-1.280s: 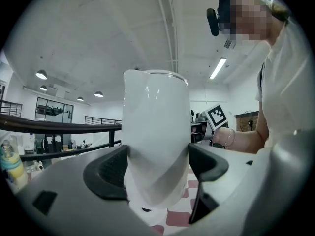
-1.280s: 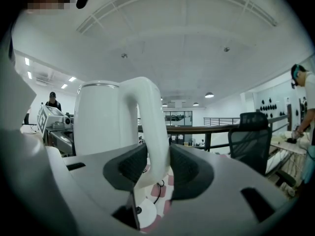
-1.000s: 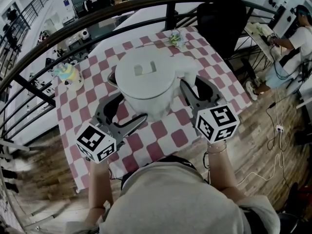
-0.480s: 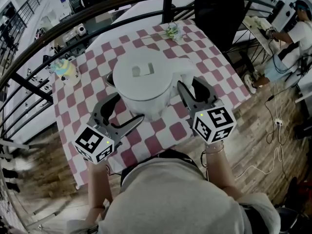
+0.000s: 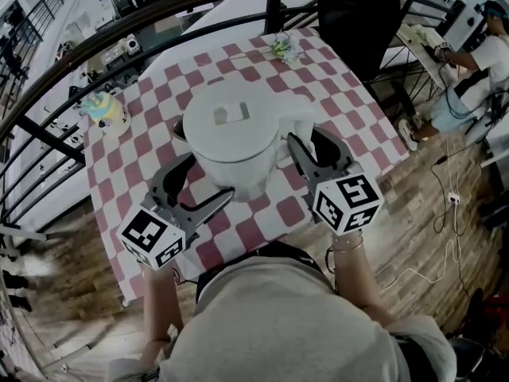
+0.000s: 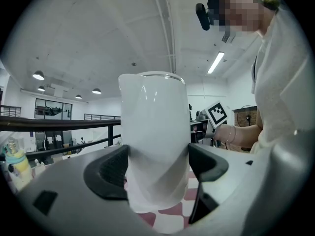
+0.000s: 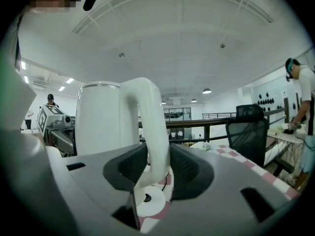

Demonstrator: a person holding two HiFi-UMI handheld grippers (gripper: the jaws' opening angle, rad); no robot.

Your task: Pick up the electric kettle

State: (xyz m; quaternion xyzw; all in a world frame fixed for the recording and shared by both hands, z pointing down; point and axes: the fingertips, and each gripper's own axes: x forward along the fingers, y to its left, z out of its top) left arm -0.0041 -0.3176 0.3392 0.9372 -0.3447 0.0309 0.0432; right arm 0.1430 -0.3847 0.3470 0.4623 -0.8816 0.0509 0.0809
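kettle (image 5: pixel 235 138): we can't spot any brand, print or numbers on the white body or lid
left marker cube (image 5: pixel 153 237): just black-and-white square code patterns, no letters we can read
right marker cube (image 5: pixel 346 203): same deal, code squares only
readable text overall: none that we can make out

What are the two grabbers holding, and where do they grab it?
Both hold the white electric kettle. The left gripper clamps its body, and the right gripper clamps its handle.
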